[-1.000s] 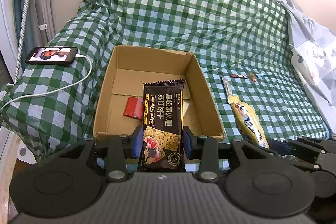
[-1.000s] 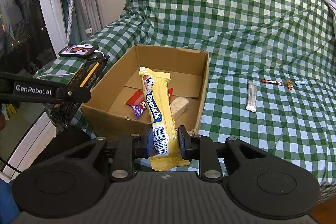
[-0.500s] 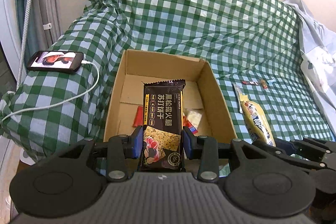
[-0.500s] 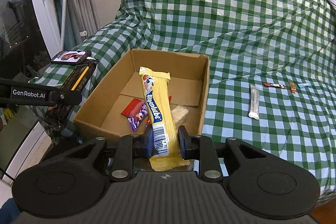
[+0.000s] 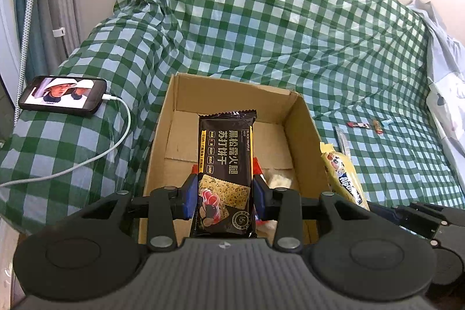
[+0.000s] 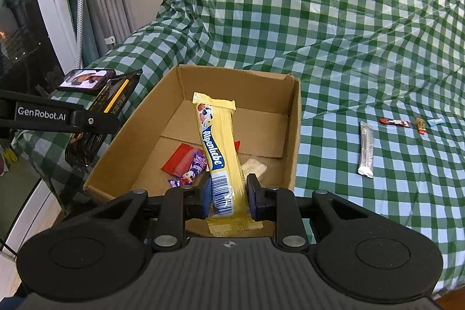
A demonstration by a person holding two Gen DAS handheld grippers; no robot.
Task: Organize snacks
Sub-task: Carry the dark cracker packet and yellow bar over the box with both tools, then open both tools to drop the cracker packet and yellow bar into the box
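My left gripper (image 5: 224, 193) is shut on a black cracker packet (image 5: 225, 161), held above the near edge of an open cardboard box (image 5: 302, 118). My right gripper (image 6: 228, 191) is shut on a yellow Alpenliebe candy pack (image 6: 216, 144), held above the same box (image 6: 293, 135) at its near edge. Inside the box lie a red wrapper (image 6: 178, 161), a purple wrapper (image 6: 189, 173) and a pale snack (image 6: 255, 167). The yellow pack also shows in the left wrist view (image 5: 343, 173), and the black packet in the right wrist view (image 6: 96, 121).
The box sits on a sofa under a green checked cover (image 6: 319, 19). A silver stick pack (image 6: 366, 147) and three small sweets (image 6: 395, 122) lie on the seat to the right. A phone (image 5: 62, 96) with a white cable rests on the left armrest.
Both grippers have moved forward and closer over the box, each still holding its packet.
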